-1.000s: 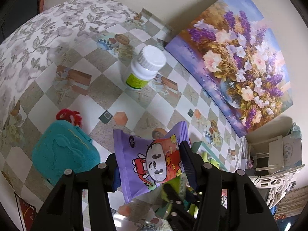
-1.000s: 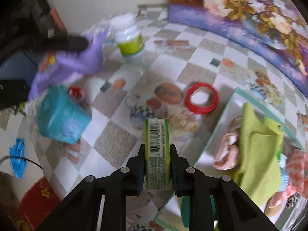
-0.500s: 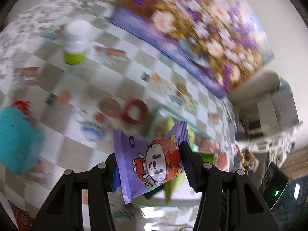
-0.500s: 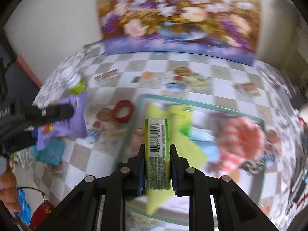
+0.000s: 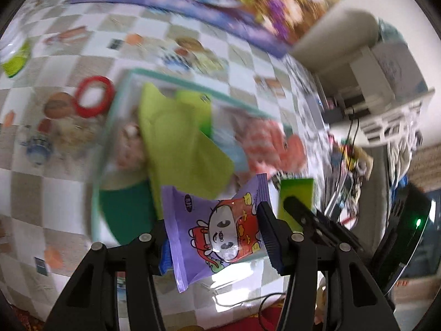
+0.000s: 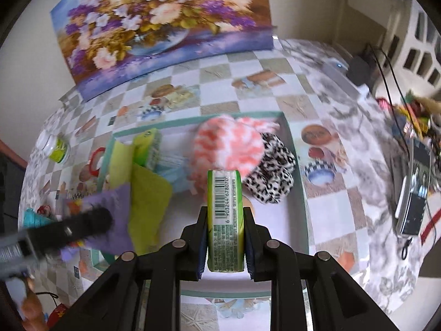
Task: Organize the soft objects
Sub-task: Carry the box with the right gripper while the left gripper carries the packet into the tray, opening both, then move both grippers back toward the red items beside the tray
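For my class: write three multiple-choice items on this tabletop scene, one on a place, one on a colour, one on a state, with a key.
1. Where does the red ring lie?
A. inside the tray
B. on the tablecloth beside the tray
C. on the painting

2. What colour is the snack packet in the left gripper?
A. purple
B. orange
C. white

3. How is the right gripper?
A. open and empty
B. out of view
C. shut on the green pack

Key: 1 B, it lies outside the tray rim; 2 A, purple wrapper; 3 C, both pads press on it.
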